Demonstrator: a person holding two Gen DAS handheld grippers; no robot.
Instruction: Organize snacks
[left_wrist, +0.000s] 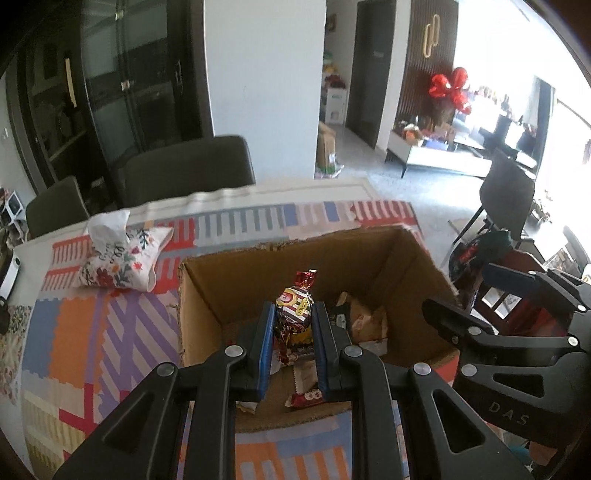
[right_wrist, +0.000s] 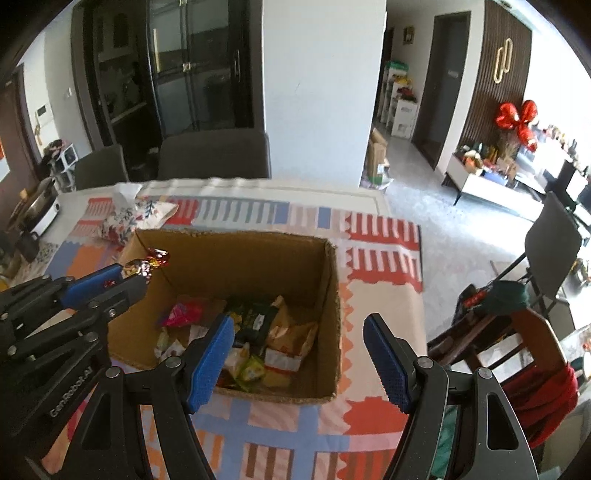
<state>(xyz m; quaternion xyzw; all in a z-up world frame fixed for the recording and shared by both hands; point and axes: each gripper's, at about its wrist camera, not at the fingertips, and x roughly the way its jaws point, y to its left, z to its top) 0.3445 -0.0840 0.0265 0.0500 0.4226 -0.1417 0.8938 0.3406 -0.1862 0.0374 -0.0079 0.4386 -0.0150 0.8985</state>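
The likeliest slip from here, as I judge it, is the sweet (left_wrist: 293, 314) coming out crooked: the left tongs (left_wrist: 291, 332) are clamped on its plump middle, and its foil looks slick, so it could skid out of the pads or drop early. From the right wrist view it hangs at about the 10 o'clock corner of the cardboard box (right_wrist: 328, 295), close above the rim, so a release there could send it onto the patterned cloth of the table (left_wrist: 122, 332) rather than inside. A second risk is the two tools knocking together, since the right tongs (right_wrist: 299, 354) hover near the box's front edge at about 6 o'clock, their blue pads (right_wrist: 210, 362) standing apart with nothing between them, and the left tool sits close at their 9 o'clock side. A bump on the box wall might also shove the light box along the cloth. The sweet itself is a twist-wrapped candy: shiny red foil gathered into a tuft at the top end, a dark body with white stripes, and a round yellow label whose lettering is too small to read. In the left wrist view it stands nearly upright between the pads, its tuft pointing to 12 o'clock. Below it, the box floor already holds a loose heap of packets (right_wrist: 273, 332), pink, green, yellow and tan. A flowered tissue pouch (left_wrist: 122, 262) lies on the cloth at the box's 10 o'clock, well clear.
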